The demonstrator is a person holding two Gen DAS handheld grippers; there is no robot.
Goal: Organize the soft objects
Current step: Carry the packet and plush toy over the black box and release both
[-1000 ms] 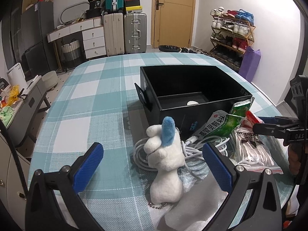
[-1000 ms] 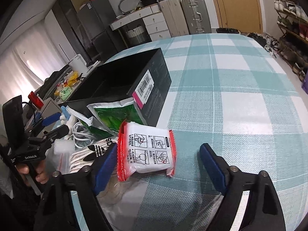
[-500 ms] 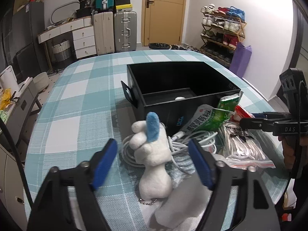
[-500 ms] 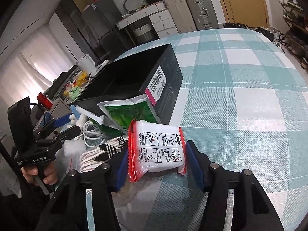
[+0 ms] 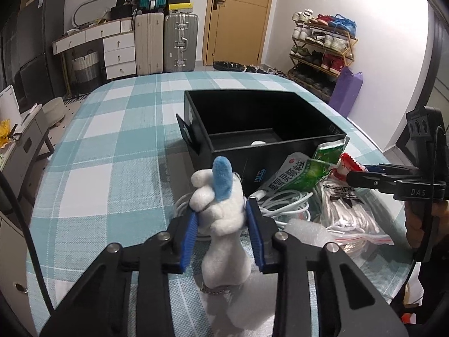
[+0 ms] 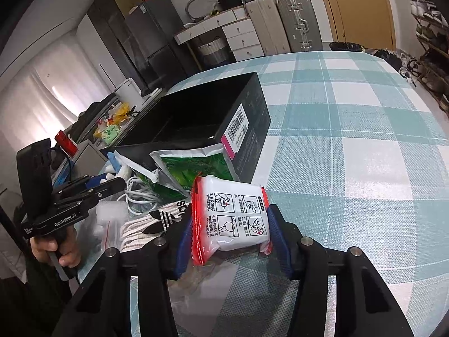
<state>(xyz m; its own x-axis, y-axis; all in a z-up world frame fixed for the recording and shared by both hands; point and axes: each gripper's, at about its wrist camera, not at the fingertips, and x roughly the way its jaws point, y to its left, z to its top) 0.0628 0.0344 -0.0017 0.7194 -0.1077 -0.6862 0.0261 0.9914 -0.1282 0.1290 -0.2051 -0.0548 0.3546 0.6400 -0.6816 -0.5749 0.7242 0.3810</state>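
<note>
Left wrist view: the left gripper point(image 5: 223, 231) is closing, its blue pads point(image 5: 188, 234) already pressing both flanks of the white plush toy with a blue ear point(image 5: 224, 219), which stands near the middle of the teal checked tablecloth point(image 5: 112, 146). Gripping the narrow body probably gives a firm hold for a lift into the open black box point(image 5: 263, 123) just beyond. The toy's base and chain are partly hidden by the jaws, and the white cable point(image 5: 283, 199) runs out of sight behind it.

Right wrist view: the right gripper point(image 6: 230, 231) is closing too, its pads squeezing the short ends of the white sachet with red edges point(image 6: 231, 219), near and right of the box point(image 6: 196, 115). The sachet's underside is hidden; whether it has left the cloth is unclear. The green foil pouch point(image 6: 193, 168) lies partly covered behind it
</note>
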